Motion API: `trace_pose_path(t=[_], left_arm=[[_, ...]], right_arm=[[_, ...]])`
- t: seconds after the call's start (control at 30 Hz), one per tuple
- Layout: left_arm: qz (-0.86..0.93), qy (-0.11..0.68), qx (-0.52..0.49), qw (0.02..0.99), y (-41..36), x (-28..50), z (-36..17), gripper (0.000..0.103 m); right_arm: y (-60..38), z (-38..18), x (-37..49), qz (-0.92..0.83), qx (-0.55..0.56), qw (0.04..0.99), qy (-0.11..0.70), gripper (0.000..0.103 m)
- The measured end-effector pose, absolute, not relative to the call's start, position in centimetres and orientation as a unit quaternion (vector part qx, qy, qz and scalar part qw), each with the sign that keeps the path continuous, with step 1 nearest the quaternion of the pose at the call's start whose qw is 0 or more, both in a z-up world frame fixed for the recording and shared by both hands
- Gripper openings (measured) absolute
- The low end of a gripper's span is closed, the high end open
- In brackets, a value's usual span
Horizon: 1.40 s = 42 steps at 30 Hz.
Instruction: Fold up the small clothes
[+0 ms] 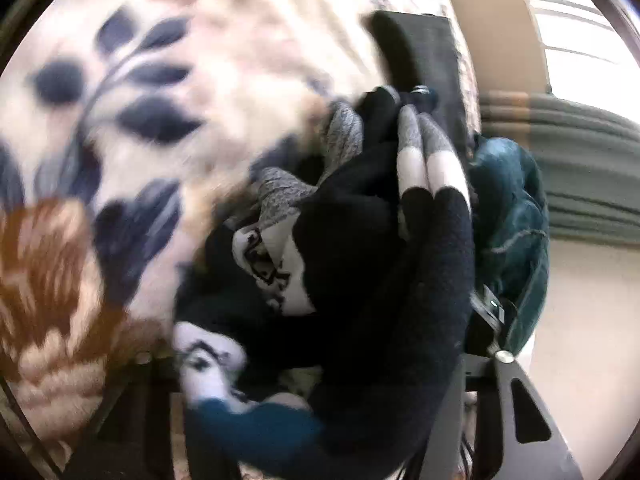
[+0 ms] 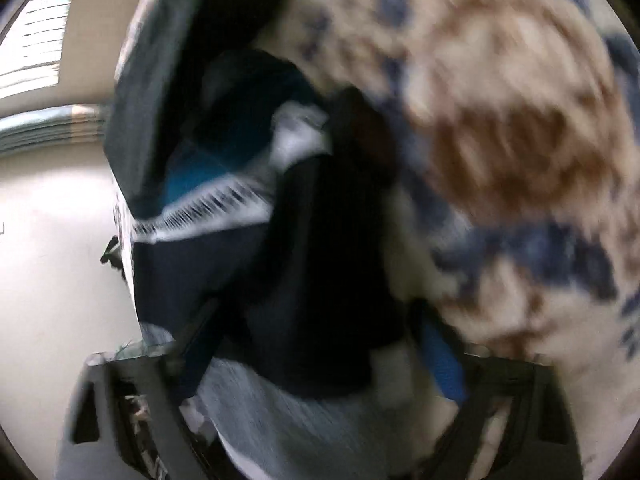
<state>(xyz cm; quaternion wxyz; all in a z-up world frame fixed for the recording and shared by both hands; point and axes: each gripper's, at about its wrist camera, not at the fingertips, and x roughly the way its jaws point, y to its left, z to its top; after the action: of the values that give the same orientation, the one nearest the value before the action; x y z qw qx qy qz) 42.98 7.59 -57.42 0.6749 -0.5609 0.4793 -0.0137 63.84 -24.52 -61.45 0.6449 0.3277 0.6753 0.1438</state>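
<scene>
A: Two blurred wrist views, and the biggest thing in both is the floral blanket (image 1: 132, 92), cream with dark blue leaves and rust-brown blooms. It shows again in the right wrist view (image 2: 500, 92).

B: And the clothes?

A: A heap of small socks (image 1: 360, 216) lies on that blanket, right in front of both cameras. Most are black; one pair has grey toes and a white band (image 1: 424, 148), one is grey marl (image 1: 344, 132), and one is black and white with a dark pattern (image 1: 272, 256). A teal garment (image 1: 512, 208) sits at the heap's right edge. In the right view the same pile (image 2: 304, 240) shows a white striped band and a blue patch.

B: Any writing?

A: The pattern on the white sock may be lettering, but it is too smeared to read. No brand is legible.

B: The tools?

A: The left gripper (image 1: 304, 392) has socks bunched across its mouth; I cannot tell whether its jaws press on them. The right gripper (image 2: 320, 380) is likewise buried in dark and grey fabric, its fingers (image 2: 444, 360) partly hidden, and its grip is unclear too.
</scene>
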Motion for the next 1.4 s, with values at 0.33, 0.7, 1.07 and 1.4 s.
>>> trace_pose_path(t=[0.33, 0.7, 1.07, 1.4], left_arm=[[-0.103, 0.51, -0.508, 0.686, 15.2, 47.8, -54.0, 0.045], [-0.029, 0.608, -0.303, 0.734, 16.3, 44.1, -52.7, 0.075], [0.064, 0.6, -0.355, 0.714, 16.5, 40.5, -58.2, 0.103], [0.063, 0.593, -0.374, 0.71, 18.1, 39.1, -57.2, 0.103]], right_arm=[[-24.1, -58.8, 53.7, 0.108, 0.441, 0.617, 0.643, 0.023], [-26.3, -55.4, 47.9, 0.044, 0.319, 0.652, 0.686, 0.068], [-26.9, -52.3, 58.5, 0.056, 0.171, 0.724, 0.666, 0.079], [-20.5, -55.6, 68.0, 0.16, 0.169, 0.716, 0.658, 0.076]])
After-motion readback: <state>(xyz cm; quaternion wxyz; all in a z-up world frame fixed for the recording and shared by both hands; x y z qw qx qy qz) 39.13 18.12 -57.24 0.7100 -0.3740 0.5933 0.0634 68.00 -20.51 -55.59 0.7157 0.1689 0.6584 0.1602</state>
